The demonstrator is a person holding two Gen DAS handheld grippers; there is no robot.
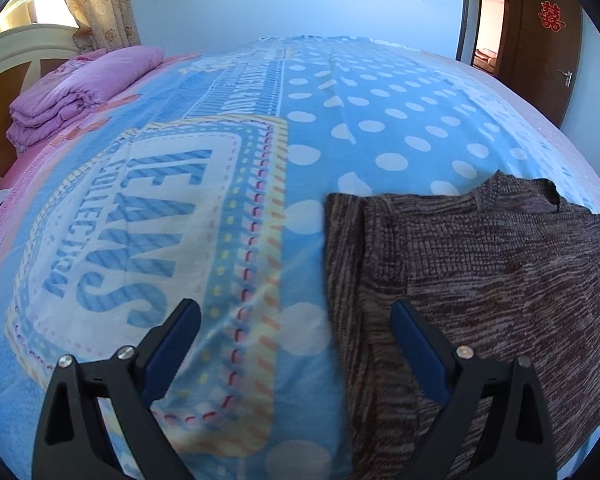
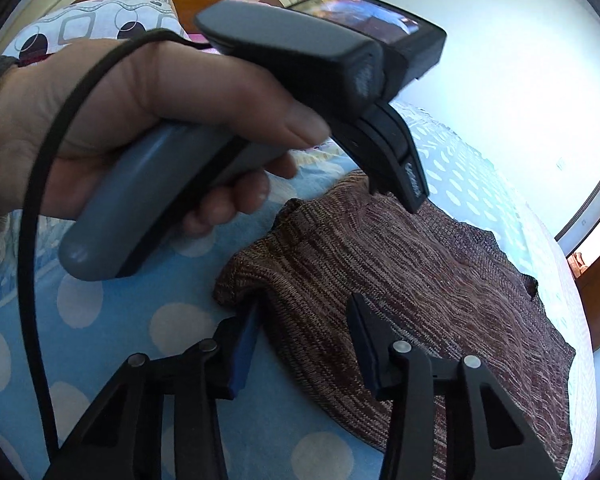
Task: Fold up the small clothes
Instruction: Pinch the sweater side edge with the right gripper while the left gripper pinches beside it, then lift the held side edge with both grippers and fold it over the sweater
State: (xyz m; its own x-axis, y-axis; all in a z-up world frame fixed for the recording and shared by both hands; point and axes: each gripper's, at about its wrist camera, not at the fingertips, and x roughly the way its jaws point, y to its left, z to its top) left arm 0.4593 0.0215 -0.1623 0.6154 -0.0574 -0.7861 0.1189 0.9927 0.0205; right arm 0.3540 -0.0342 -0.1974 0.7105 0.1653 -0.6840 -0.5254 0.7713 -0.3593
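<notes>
A brown knitted garment [image 1: 480, 264] lies flat on the blue dotted bedsheet [image 1: 380, 120], at the right of the left wrist view. My left gripper [image 1: 296, 312] is open just above the bed, straddling the garment's left edge: one finger is over the sheet, the other over the knit. In the right wrist view the garment [image 2: 420, 280] fills the middle. My right gripper [image 2: 304, 308] is open around its near corner, with a hump of knit between the fingers and the left pad at the folded edge. A hand [image 2: 140, 112] holds the left gripper [image 2: 414, 194] over the garment's far edge.
A folded pink quilt [image 1: 80, 88] lies at the far left by the headboard [image 1: 16, 52]. A patterned pillow [image 2: 92, 28] rests against the headboard. A brown door [image 1: 540, 60] stands at the far right. A black cable [image 2: 32, 240] hangs from the hand.
</notes>
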